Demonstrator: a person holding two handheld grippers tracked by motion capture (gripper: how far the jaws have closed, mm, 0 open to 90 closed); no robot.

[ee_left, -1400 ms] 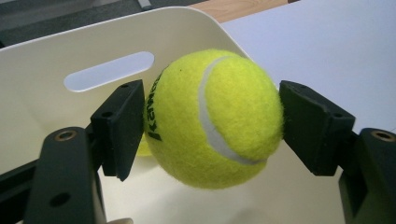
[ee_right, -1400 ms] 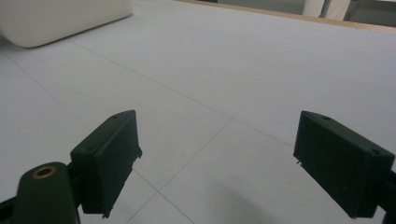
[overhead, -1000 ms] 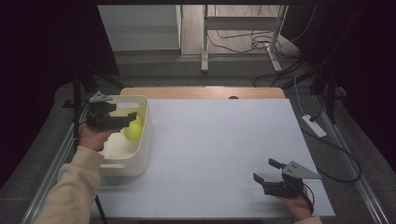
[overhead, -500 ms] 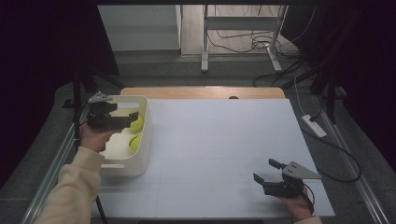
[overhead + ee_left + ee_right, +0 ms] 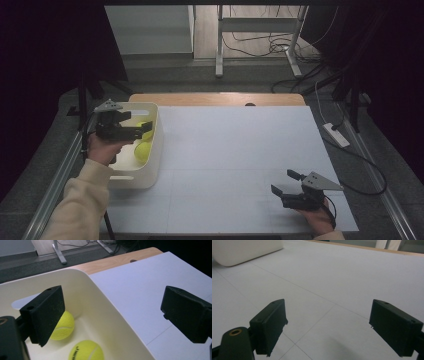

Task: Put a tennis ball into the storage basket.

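A white bin stands at the table's left edge, and two yellow tennis balls lie in it. One ball sits just under the jaws of my left gripper; the other ball lies nearer the person. The left gripper hovers over the bin, open and holding nothing. In the left gripper view both balls rest on the bin's floor below the spread jaws, inside the bin's wall. My right gripper is open and low over the table at the front right, its jaws empty.
A white mat covers the table, with a strip of wood showing at its far edge. The bin's corner lies far off in the right gripper view. A power strip and cables lie on the floor to the right.
One second ago a single ball showed at the left gripper's jaws. A second ball now lies lower in the bin. The right gripper has stayed put.
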